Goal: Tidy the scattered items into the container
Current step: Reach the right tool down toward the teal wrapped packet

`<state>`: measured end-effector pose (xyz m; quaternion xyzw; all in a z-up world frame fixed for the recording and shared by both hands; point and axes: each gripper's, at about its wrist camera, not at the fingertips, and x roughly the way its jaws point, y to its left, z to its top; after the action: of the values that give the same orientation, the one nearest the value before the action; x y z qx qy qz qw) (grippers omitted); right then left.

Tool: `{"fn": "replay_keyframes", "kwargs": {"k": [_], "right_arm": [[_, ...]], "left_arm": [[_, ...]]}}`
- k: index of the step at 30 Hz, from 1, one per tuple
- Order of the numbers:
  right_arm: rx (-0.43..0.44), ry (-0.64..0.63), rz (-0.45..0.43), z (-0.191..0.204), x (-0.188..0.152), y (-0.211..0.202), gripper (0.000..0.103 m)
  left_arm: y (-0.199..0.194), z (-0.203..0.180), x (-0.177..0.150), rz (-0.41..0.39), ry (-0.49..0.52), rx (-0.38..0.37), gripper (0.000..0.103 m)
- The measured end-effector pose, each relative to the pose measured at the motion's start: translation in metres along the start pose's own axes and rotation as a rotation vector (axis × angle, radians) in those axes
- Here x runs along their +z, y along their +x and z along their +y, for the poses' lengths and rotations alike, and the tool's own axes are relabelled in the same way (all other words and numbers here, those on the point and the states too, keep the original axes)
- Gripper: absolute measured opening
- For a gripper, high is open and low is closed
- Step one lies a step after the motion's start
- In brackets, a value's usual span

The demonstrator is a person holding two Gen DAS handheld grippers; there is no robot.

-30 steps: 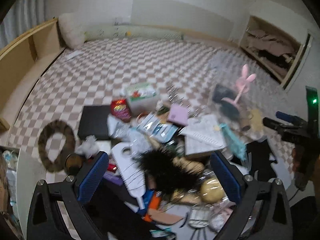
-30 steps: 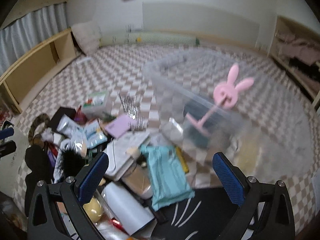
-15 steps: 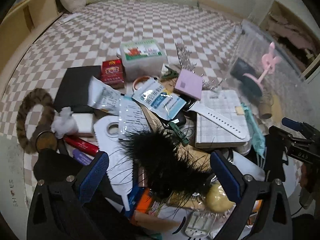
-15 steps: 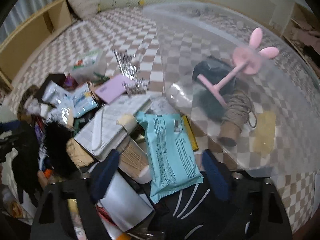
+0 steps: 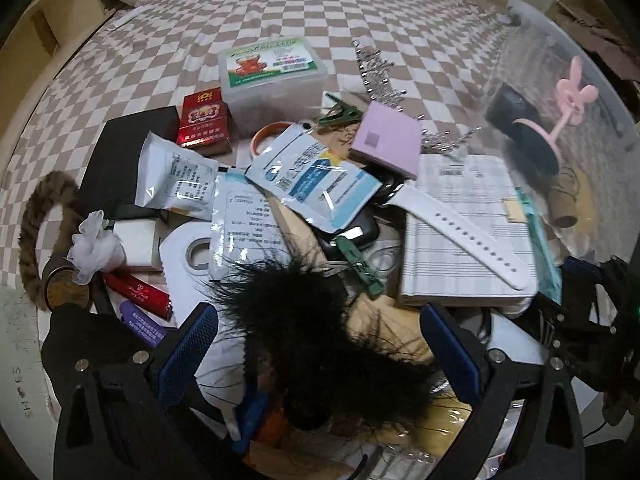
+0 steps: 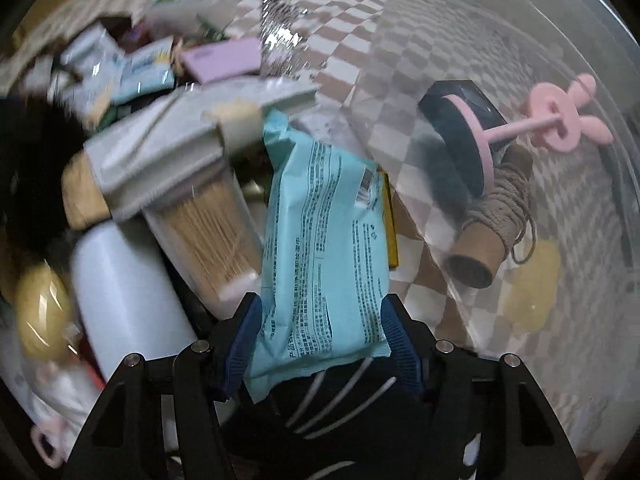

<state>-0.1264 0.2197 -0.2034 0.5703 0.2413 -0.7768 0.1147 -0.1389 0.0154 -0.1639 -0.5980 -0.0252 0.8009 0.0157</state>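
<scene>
Progress: early. Container [image 6: 520, 40], right of frame, holds only a spool [image 6: 486, 236] and pink bunny stand [image 6: 556, 120]. Right hand-held gripper [image 6: 322, 340] grasping teal packet [image 6: 324, 240] at lower centre; left hand-held gripper [image 5: 320, 352] released over black feather tuft [image 5: 320, 340]. Pile [image 5: 304, 176] mostly left.

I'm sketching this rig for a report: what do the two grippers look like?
The left gripper and the right gripper look alike: black angular frames with silver screw heads, and two fingers faced with blue textured pads. No cables or sleeves show.
</scene>
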Motion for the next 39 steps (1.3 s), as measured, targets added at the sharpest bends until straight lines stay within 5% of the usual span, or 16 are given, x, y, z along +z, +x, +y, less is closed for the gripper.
{"fn": "replay_keyframes", "kwargs": {"k": [11, 16, 25, 28, 39], "right_arm": [[-0.044, -0.121, 0.0, 0.004, -0.017, 0.003, 0.058], [-0.019, -0.262, -0.082, 0.006, -0.041, -0.011, 0.058], [-0.216, -0.601, -0.182, 0.038, -0.09, -0.006, 0.064], [-0.267, -0.607, -0.243, 0.037, -0.094, -0.009, 0.076], [-0.502, -0.711, -0.393, 0.062, -0.075, 0.014, 0.076]], "left_arm": [[0.009, 0.005, 0.001, 0.02, -0.015, 0.022, 0.101], [0.009, 0.007, -0.001, 0.026, -0.017, 0.016, 0.101], [0.004, 0.009, -0.006, 0.023, -0.022, 0.006, 0.101], [0.002, 0.011, -0.008, 0.022, -0.03, -0.004, 0.101], [-0.001, 0.02, -0.01, 0.022, -0.056, -0.027, 0.101]]}}
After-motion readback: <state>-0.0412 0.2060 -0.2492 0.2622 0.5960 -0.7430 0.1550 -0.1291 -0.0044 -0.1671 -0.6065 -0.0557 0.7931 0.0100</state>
